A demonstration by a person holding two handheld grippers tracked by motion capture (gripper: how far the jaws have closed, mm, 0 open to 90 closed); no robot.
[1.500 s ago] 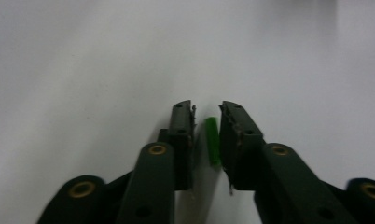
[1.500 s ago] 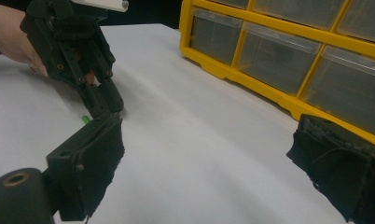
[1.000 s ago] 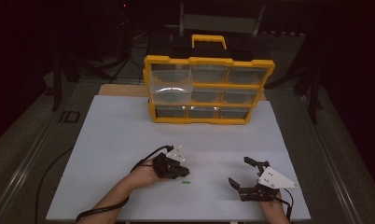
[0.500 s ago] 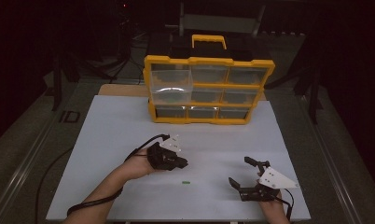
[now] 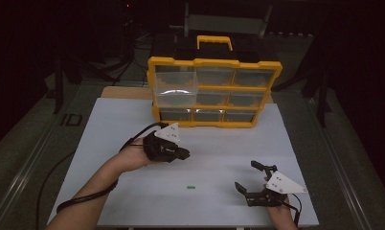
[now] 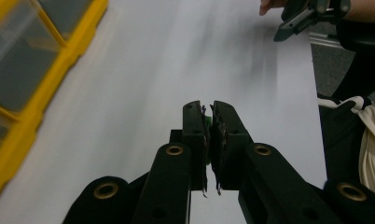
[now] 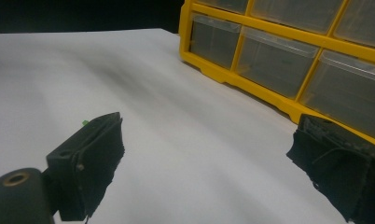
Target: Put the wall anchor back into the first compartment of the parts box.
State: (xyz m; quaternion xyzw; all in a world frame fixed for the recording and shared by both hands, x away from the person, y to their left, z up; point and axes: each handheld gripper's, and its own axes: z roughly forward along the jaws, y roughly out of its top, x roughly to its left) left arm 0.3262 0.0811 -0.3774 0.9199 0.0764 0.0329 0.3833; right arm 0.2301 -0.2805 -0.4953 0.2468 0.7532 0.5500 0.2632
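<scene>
A yellow-framed organizer (image 5: 214,91) with clear grey drawers and a yellow handle is seen at upper centre, on a white table (image 5: 109,129) bearing a small green piece (image 5: 191,187), with black grippers at lower frame.

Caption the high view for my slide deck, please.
Left gripper shut above white table, right gripper open, yellow organizer behind.

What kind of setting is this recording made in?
Probably a lab or studio bench set up for recording: a white table in a dark room, a yellow drawer organizer as the prop, and a metal rail beside the table.
</scene>
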